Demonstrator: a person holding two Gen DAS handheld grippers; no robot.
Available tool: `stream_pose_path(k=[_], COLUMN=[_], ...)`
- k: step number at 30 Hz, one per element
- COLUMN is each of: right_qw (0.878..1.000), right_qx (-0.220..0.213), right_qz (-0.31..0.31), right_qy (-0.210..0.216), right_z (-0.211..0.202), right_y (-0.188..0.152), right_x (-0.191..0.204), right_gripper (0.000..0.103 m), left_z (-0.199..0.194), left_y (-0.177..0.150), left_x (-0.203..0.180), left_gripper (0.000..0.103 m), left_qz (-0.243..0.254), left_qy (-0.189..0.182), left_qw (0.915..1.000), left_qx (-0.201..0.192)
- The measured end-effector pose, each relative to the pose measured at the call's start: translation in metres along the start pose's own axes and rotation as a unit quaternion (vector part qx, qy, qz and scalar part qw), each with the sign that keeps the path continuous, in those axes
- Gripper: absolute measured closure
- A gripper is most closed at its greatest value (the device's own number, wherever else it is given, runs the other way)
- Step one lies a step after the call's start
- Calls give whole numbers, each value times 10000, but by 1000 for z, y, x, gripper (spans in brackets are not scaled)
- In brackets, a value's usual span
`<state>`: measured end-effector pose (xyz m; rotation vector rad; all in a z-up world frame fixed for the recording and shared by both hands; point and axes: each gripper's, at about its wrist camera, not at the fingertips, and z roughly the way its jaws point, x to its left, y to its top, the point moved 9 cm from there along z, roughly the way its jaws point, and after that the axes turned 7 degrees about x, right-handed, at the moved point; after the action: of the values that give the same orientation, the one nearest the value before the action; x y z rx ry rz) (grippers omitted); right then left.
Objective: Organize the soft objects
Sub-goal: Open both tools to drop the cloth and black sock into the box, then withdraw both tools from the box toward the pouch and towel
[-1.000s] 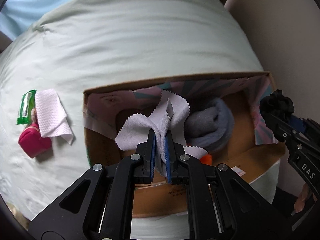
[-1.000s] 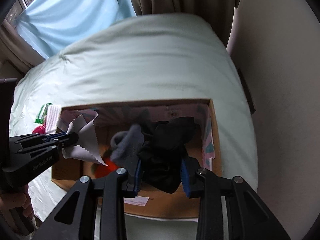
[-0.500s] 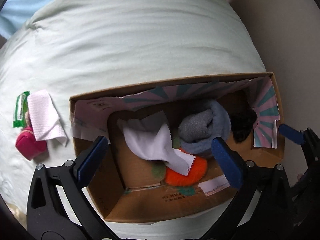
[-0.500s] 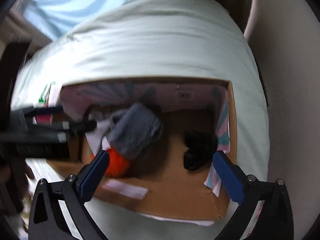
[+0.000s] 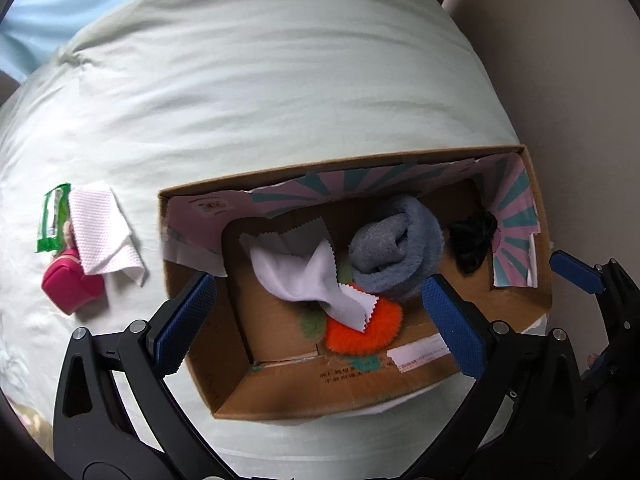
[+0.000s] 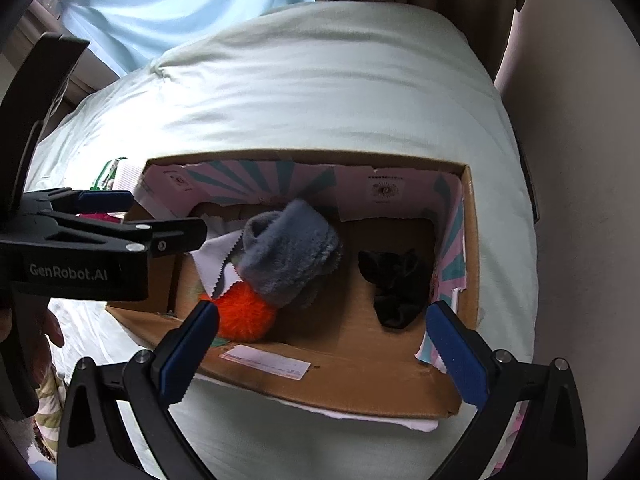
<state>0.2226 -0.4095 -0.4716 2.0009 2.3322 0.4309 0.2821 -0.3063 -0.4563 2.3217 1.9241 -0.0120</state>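
An open cardboard box sits on the pale green bed. Inside lie a white zigzag-edged cloth, a grey fuzzy sock roll, an orange fuzzy ball and a black fabric bundle. My left gripper is open and empty above the box's near left part; it also shows in the right wrist view. My right gripper is open and empty above the box's near right; one of its fingers shows in the left wrist view.
On the bed left of the box lie a pink-white textured cloth, a green packet and a magenta pouch. A beige wall runs along the right. Blue and brown curtains hang behind the bed.
Both grippers opened. The white cloth dropped from my left gripper and the black bundle from my right gripper into the box. Both grippers have drawn back a little.
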Motion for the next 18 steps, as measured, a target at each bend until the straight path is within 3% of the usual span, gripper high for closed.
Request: stream_pose_path(k=[7,18], right_qw=[9996,9959], right_qx=[-261,-892], right_qz=[57,165], right_qy=[-11,-7], right_z=[-40,-124], right_y=[2,9], right_x=[11,53], right_gripper=[0,0], left_z=[-46,-152], left_y=[-8,-35], left_x=[2,31], left_gripper=[0,0], left_qz=[-38,-26], left_qy=[-86,-141], left_qw=[9994,9939], left_qx=[-320,-1097])
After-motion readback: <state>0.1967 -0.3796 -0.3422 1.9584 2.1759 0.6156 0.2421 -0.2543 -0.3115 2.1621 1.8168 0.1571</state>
